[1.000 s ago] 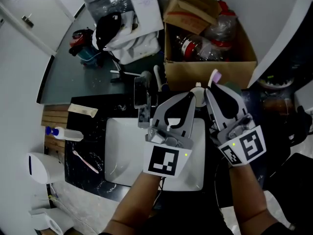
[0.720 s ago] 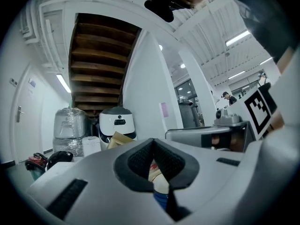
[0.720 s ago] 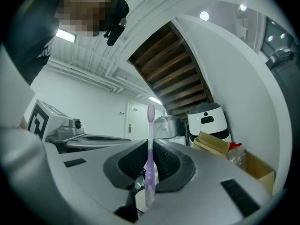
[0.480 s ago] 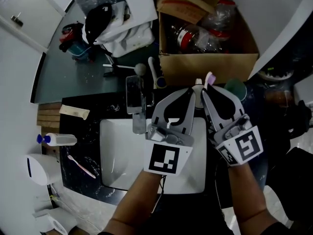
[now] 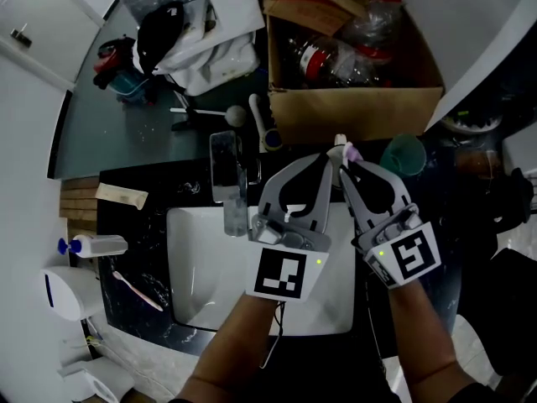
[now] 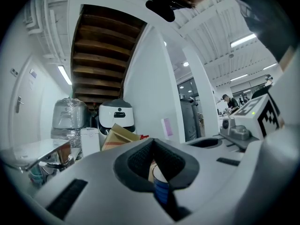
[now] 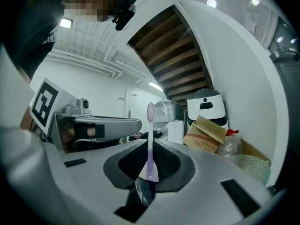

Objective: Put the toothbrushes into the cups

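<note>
My right gripper (image 5: 348,159) (image 7: 150,170) is shut on a purple toothbrush (image 7: 150,135), which stands upright with its bristle head (image 5: 352,151) past the jaw tips. A green cup (image 5: 404,153) stands on the dark counter just right of that head. My left gripper (image 5: 331,156) (image 6: 154,165) is beside it over the white sink (image 5: 195,250), jaws together. Something white and blue (image 6: 160,184) shows in their narrow gap; whether it is gripped I cannot tell. A pink toothbrush (image 5: 136,290) lies on the counter left of the sink.
An open cardboard box (image 5: 352,107) with bottles stands behind the sink. A white and blue brush-like thing (image 5: 267,128) lies by the faucet area. A soap bottle (image 5: 92,245) lies at the far left, and bags and clutter (image 5: 193,40) fill the back left.
The right gripper has swung left, so the purple brush head now sits close to the left gripper's tip. More of the green cup shows. The left gripper has hardly moved.
</note>
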A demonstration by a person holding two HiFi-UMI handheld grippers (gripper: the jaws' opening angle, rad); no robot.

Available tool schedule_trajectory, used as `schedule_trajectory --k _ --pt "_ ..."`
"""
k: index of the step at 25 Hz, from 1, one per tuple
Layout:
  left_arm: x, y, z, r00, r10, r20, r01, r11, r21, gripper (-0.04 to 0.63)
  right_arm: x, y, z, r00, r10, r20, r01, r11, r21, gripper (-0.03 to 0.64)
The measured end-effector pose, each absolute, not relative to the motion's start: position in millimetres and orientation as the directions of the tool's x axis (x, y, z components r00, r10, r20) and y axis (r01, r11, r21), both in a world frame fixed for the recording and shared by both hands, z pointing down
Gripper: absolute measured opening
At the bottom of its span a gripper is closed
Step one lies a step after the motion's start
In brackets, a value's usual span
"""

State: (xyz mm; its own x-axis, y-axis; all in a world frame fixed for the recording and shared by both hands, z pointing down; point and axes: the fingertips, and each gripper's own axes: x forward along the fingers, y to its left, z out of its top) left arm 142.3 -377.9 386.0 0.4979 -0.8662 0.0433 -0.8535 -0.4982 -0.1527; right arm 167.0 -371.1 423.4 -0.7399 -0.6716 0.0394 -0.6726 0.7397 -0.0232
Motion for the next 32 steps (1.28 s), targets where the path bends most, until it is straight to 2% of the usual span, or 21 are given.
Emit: schedule_trajectory --k 28,32 --pt "138.7 -377.8 392.7 0.483 -0.875 0.039 -0.867 -0.484 -0.118 0.005 165.9 -373.0 427.3 -0.703 -0.709 0.053 -0.710 0.704 0.015 0.054" --pt "138.2 -374.5 396.9 0.482 -0.875 0.049 -0.866 -0.484 -0.127 0.005 169.5 -370.6 420.8 -0.681 -0.731 0.043 -0.729 0.683 0.044 0.032"
